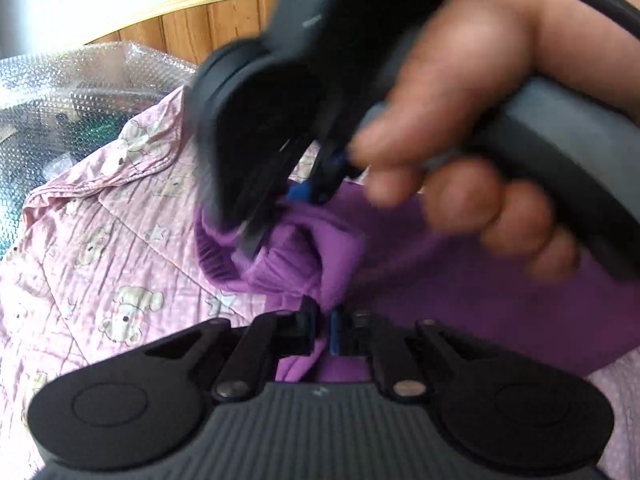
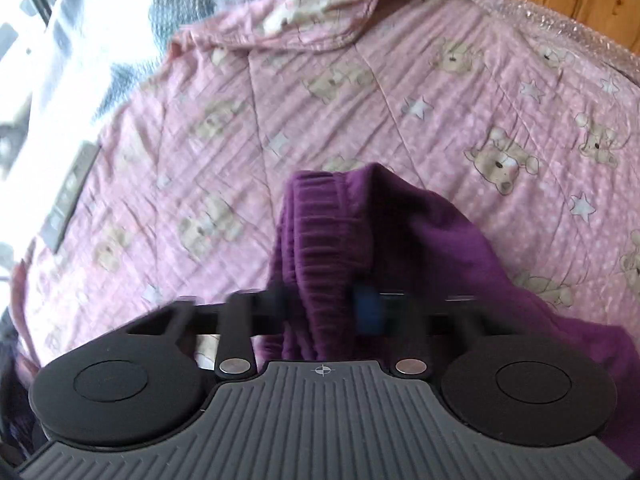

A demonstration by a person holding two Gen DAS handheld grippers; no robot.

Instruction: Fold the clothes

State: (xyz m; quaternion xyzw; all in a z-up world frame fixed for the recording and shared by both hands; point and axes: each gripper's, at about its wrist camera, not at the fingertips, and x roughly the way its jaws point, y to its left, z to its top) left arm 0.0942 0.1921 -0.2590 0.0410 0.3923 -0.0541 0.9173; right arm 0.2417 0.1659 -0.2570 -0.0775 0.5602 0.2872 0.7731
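Observation:
A purple garment (image 1: 460, 292) with a ribbed waistband lies bunched on a pink bear-print quilt (image 1: 100, 264). At the bottom of the left wrist view, my left gripper (image 1: 325, 330) is shut on a fold of its fabric. Just above it, a hand (image 1: 480, 80) holds my right gripper (image 1: 276, 216), blurred, pinching the garment near the ribbed band. In the right wrist view the right gripper (image 2: 322, 308) is shut on the ribbed waistband of the purple garment (image 2: 320, 240), which rises between the fingers and drapes off to the right.
The pink quilt (image 2: 360, 100) covers most of the surface. Bubble wrap (image 1: 60, 92) lies at its far edge, with a wood-panel wall (image 1: 208, 24) behind. A grey remote-like item (image 2: 68, 196) lies at the quilt's left edge beside a bright window.

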